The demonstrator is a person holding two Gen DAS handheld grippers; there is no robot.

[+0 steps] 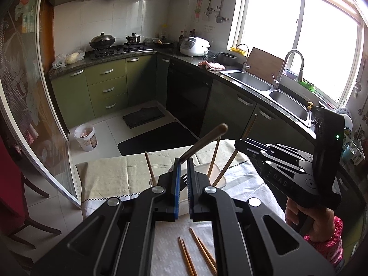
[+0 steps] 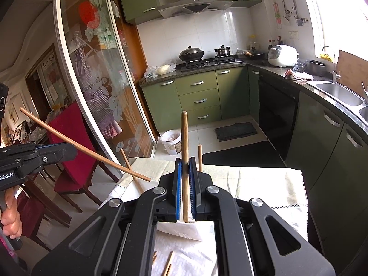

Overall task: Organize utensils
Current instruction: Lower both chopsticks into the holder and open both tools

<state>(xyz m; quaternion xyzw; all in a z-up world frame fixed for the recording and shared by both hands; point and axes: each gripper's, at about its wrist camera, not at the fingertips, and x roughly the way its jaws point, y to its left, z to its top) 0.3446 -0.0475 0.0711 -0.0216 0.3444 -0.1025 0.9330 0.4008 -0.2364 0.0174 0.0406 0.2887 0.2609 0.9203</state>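
Note:
My left gripper (image 1: pixel 183 161) is shut on a long wooden chopstick (image 1: pixel 204 140) that slants up and away over the table. The right wrist view shows that gripper (image 2: pixel 72 148) at the left, gripping the chopstick (image 2: pixel 96 155) near its middle. My right gripper (image 2: pixel 185 161) is shut on an upright wooden chopstick (image 2: pixel 184 138) whose lower end reaches into a white container (image 2: pixel 184 228). From the left wrist view, the right gripper (image 1: pixel 240 141) hangs over that container (image 1: pixel 217 171), where other chopsticks (image 1: pixel 214 154) lean. Several loose chopsticks (image 1: pixel 197 248) lie on the cloth in front.
The table (image 1: pixel 110 177) carries a pale cloth and ends at a far edge above black floor mats (image 1: pixel 156 138). Green cabinets and a counter with a double sink (image 1: pixel 271 87) run along the right. A glass sliding door (image 2: pixel 96 87) and a red chair (image 2: pixel 71 147) stand left.

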